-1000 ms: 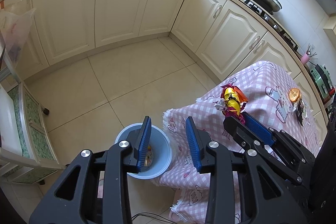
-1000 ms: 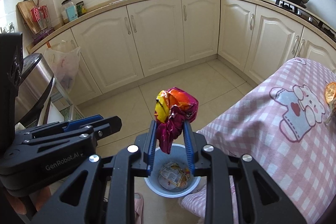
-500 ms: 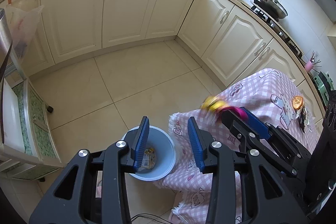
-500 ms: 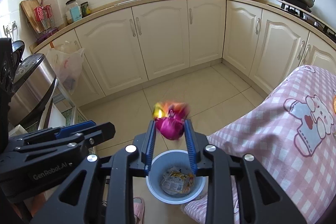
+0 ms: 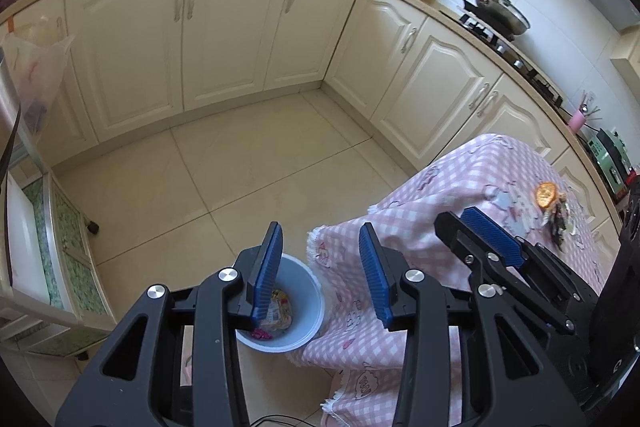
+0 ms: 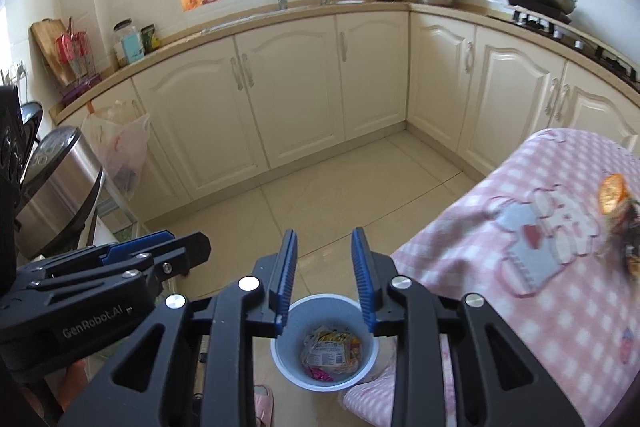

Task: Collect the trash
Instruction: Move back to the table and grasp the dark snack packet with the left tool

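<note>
A light blue bin (image 6: 285,337) stands on the floor by the table corner, holding crumpled wrappers (image 6: 330,349) and a pink and yellow wrapper (image 6: 320,373). My right gripper (image 6: 324,233) hangs above the bin, open, with nothing between its blue pads. My left gripper (image 5: 320,231) is beside it, also open and empty, over the bin (image 5: 310,281) and the cloth's edge. Each gripper shows in the other's view: the right gripper (image 5: 454,217) and the left gripper (image 6: 188,241). On the pink checked tablecloth (image 5: 440,195) lie an orange peel (image 5: 546,193) and dark scraps (image 5: 558,223).
Cream cabinets (image 6: 292,99) run along the back and right walls. A steel pedal bin (image 6: 56,187) and a hanging plastic bag (image 6: 120,147) are at the left. A wheeled shelf (image 5: 40,247) is at the left. A pink slipper (image 6: 264,403) lies by the bin.
The pink and yellow wrapper left the right gripper's jaws and dropped into the blue bin. Both grippers rose a little, and their jaws stand slightly wider.
</note>
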A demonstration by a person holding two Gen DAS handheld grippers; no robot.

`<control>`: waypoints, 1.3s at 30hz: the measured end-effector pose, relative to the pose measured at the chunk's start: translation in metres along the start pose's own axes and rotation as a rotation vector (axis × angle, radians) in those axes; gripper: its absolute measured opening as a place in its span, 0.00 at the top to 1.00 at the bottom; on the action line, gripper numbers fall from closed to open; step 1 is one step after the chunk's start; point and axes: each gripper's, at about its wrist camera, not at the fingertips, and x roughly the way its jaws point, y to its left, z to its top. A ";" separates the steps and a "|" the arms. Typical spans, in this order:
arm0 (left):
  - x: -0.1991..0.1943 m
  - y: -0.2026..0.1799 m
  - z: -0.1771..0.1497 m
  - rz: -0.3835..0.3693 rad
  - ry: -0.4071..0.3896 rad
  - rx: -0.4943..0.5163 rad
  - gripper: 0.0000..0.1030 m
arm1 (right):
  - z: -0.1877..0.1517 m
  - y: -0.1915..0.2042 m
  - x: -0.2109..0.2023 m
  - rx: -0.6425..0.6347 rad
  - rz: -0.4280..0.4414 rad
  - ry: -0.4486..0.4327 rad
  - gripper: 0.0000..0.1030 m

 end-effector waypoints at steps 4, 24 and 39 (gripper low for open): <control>-0.008 -0.025 0.004 -0.026 -0.020 0.036 0.63 | 0.004 -0.023 -0.028 0.034 -0.038 -0.041 0.73; 0.019 -0.235 -0.020 -0.230 0.046 0.379 0.57 | -0.028 -0.224 -0.150 0.295 -0.364 -0.153 0.73; 0.094 -0.321 -0.043 -0.186 0.166 0.528 0.50 | -0.061 -0.299 -0.138 0.415 -0.409 -0.095 0.73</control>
